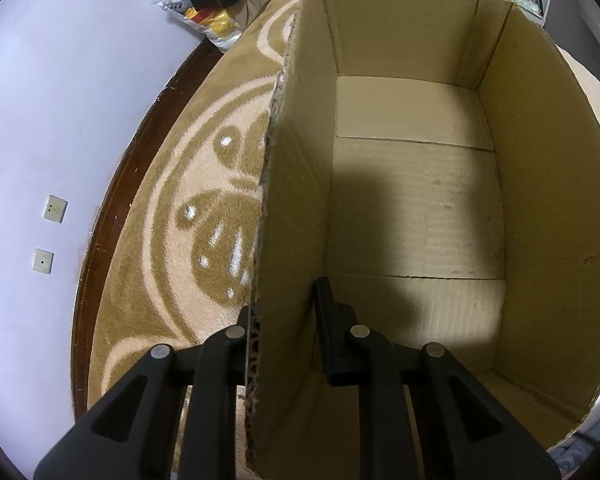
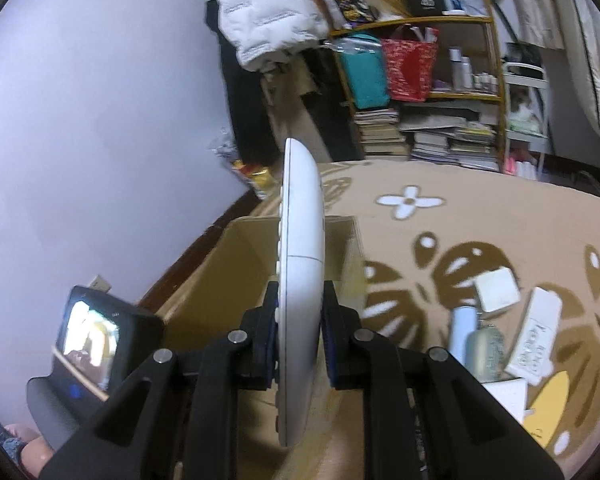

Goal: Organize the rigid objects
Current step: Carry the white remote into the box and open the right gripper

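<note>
An open cardboard box (image 1: 416, 208) stands on the patterned carpet with nothing inside. My left gripper (image 1: 283, 300) is shut on its left wall (image 1: 292, 200), one finger outside and one inside. In the right wrist view my right gripper (image 2: 300, 292) is shut on a white remote control (image 2: 302, 240), held edge-on and pointing away, above the near side of the box (image 2: 220, 272). Other items lie on the carpet at the right: a small white box (image 2: 496, 290), a white carton (image 2: 536, 336), a pale blue bottle (image 2: 462, 332) and a greenish bottle (image 2: 486, 352).
A pale wall (image 1: 60, 100) with a dark skirting board runs along the left of the carpet (image 1: 172, 280). A snack bag (image 1: 208, 20) lies by it. A crowded shelf (image 2: 420, 60) with stacked books (image 2: 384, 132) stands behind. The left device's screen (image 2: 96, 340) shows at lower left.
</note>
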`<state>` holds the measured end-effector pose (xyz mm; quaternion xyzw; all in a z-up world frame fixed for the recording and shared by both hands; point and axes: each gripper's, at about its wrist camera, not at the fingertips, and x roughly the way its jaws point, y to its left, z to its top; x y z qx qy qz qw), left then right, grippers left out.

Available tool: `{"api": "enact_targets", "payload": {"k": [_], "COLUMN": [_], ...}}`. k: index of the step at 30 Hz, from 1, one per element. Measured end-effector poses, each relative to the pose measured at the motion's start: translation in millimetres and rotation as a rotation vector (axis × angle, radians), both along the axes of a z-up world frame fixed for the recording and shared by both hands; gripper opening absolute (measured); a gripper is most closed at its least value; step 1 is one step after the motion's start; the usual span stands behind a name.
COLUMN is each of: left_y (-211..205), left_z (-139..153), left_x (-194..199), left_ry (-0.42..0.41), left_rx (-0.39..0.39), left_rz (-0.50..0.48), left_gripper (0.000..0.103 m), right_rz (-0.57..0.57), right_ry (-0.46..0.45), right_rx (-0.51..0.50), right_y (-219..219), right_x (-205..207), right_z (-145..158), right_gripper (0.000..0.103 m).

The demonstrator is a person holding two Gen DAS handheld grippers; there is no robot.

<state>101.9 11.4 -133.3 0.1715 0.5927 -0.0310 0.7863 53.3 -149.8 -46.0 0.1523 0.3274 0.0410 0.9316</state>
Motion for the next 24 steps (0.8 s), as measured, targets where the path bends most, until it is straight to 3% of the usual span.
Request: {"api": "enact_targets", "payload": {"k": [8, 15, 19, 20, 22, 24], "left_y": [-2, -1, -1, -1, -1, -1], "left_z": [0, 2, 1, 2, 3, 2], "left_x": [0, 1, 1, 0, 0, 0], "left_ry": [-0.001, 0.003, 0.003, -0.004, -0.003, -0.003], "left_rx": [0.001, -0.005, 0.005, 0.010, 0.005, 0.004], "left_rz": [0.000, 0.006, -0.003, -0.005, -0.005, -0.005], "left_gripper": [0.017, 0.017, 0.017, 0.018, 0.017, 0.017], "right_rz": [0.104, 0.101, 0.091, 0.091, 0.102, 0.093], "right_ry": [0.075, 0.135, 0.099, 0.089, 0.066, 0.046], "right_rx": [-0.032, -0.064, -0.070, -0.067, -0.046, -0.050], "right_y": [31, 31, 28, 26, 21, 16], "right_x": [8, 12, 9, 8, 8, 7], "right_z": [-25, -44, -36, -34, -29, -26], "right_gripper": [0.020, 0.020, 0.023, 0.025, 0.039, 0.063]}}
